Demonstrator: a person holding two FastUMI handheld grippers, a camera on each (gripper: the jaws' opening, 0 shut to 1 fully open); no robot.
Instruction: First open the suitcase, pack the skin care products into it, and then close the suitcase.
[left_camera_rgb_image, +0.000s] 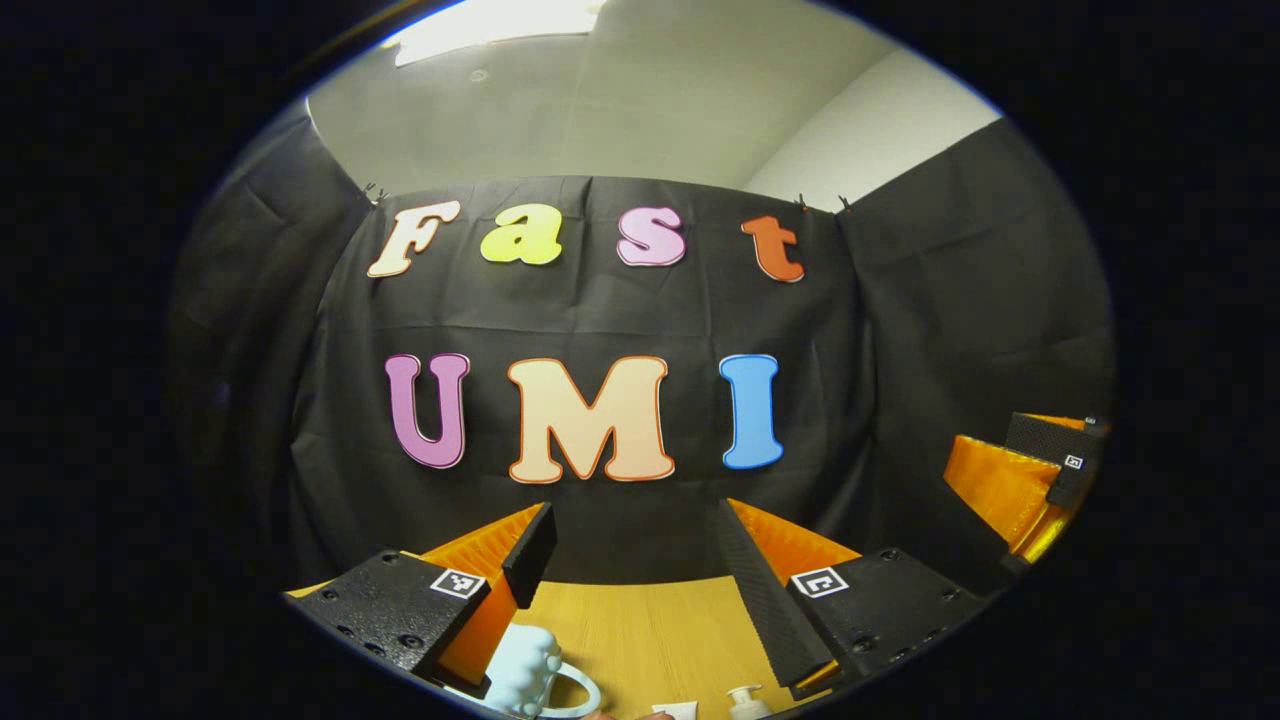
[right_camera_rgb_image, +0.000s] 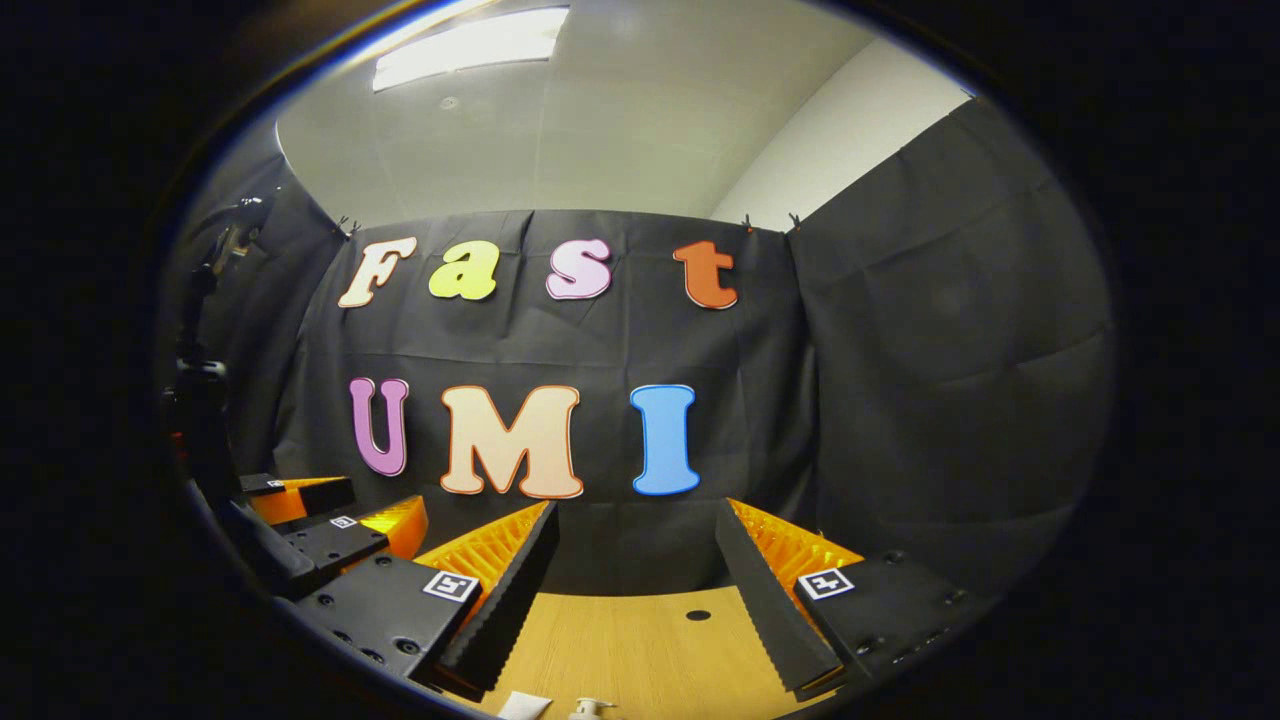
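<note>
**Both grippers raised and open above the wooden surface**

We take the wooden surface (left_camera_rgb_image: 650, 630) as our landmark. In the left gripper view we see the left gripper (left_camera_rgb_image: 635, 570) held above it, jaws wide apart with nothing between them, looking toward the black cloth wall (left_camera_rgb_image: 600, 320) that rises at the far edge of the surface. Below the gripper, at the near edge of the surface, stands a pale, bumpy mug (left_camera_rgb_image: 530, 670) with a loop handle, partly behind the gripper's left-hand finger. Just beside it along that same near edge we see the top of a white pump bottle (left_camera_rgb_image: 745, 700), one of the skin care products, and next to that a small white item (left_camera_rgb_image: 678, 710) cut off by the edge; we cannot tell what it is.

In the right gripper view the right gripper (right_camera_rgb_image: 630, 580) also hangs above the surface (right_camera_rgb_image: 640, 650), jaws spread and holding nothing. The pump bottle's top (right_camera_rgb_image: 590, 708) and the small white item (right_camera_rgb_image: 525, 705) sit at the near edge of the surface. A small dark hole (right_camera_rgb_image: 698, 615) lies in the surface nearer the cloth wall (right_camera_rgb_image: 900, 400).

Each gripper appears off to the side in the other's view, above the surface's edge, with jaws parted.
</note>
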